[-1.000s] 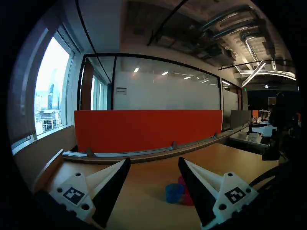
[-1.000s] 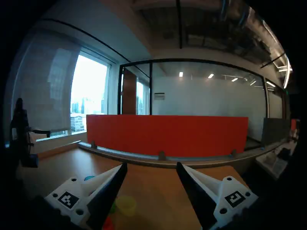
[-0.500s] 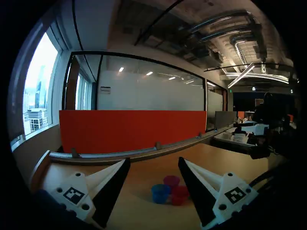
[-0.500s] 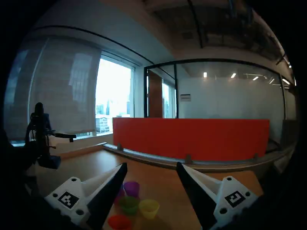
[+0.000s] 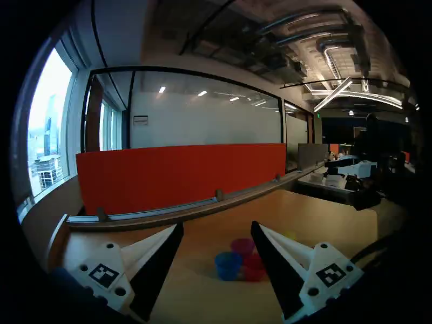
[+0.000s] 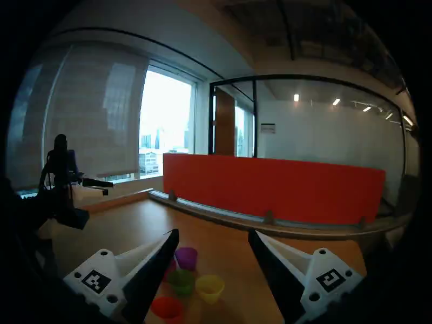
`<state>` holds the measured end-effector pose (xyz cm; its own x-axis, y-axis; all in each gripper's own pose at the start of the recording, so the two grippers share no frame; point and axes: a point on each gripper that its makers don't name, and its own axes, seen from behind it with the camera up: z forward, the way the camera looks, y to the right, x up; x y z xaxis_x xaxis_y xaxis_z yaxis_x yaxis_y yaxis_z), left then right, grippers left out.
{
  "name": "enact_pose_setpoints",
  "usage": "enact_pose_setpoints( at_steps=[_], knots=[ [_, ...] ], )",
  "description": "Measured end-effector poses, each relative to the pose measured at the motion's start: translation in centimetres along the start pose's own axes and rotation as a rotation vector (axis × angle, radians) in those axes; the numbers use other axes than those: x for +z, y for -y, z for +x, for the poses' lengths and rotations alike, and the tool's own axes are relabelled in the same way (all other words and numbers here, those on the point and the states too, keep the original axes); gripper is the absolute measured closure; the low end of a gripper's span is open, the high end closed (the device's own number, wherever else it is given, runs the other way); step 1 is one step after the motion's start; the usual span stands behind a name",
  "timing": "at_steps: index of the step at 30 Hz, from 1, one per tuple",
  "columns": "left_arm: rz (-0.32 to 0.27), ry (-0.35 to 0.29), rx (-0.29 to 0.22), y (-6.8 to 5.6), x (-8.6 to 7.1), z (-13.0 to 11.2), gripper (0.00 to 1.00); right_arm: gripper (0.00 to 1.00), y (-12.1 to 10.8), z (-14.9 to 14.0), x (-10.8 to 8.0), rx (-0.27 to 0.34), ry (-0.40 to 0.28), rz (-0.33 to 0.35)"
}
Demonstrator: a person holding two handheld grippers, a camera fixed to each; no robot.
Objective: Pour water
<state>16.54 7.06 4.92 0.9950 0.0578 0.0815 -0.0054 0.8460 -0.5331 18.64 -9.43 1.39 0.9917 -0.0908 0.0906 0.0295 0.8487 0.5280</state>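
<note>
Small plastic cups stand grouped on the wooden desk. In the left gripper view a blue cup (image 5: 228,265), a magenta cup (image 5: 242,247) and a red cup (image 5: 252,268) sit between the fingers of my left gripper (image 5: 216,237), which is open and holds nothing. In the right gripper view a purple cup (image 6: 187,257), a green cup (image 6: 181,281), a yellow cup (image 6: 209,288) and a red-orange cup (image 6: 167,308) sit low between the fingers of my right gripper (image 6: 213,240), also open with nothing in it. The other gripper (image 6: 59,202) shows dark at the far left there.
The wooden desk (image 5: 318,216) ends at a grey rail and an orange partition (image 5: 178,175) at the back. Windows (image 6: 162,135) run along one side. Neighbouring desks with clutter (image 5: 351,178) lie to the right in the left gripper view.
Both cameras have swung so the cups came up into view between the fingers. Both grippers stay open.
</note>
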Motion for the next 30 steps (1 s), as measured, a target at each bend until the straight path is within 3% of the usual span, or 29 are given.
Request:
enact_pose_setpoints(
  at_steps=[6,18,30],
  knots=[
    [-0.042,0.040,0.001,-0.3,0.8,-1.2,0.08,0.01,0.7,-1.0,0.4,-0.020,0.053,0.041],
    [-0.136,0.128,0.052,-1.7,2.5,-4.0,0.08,0.01,1.0,-2.9,0.8,-0.052,0.129,0.087],
    [-0.156,0.186,0.062,-1.5,3.7,-6.4,0.08,0.01,0.6,-3.8,1.1,-0.070,0.158,0.099]
  ],
)
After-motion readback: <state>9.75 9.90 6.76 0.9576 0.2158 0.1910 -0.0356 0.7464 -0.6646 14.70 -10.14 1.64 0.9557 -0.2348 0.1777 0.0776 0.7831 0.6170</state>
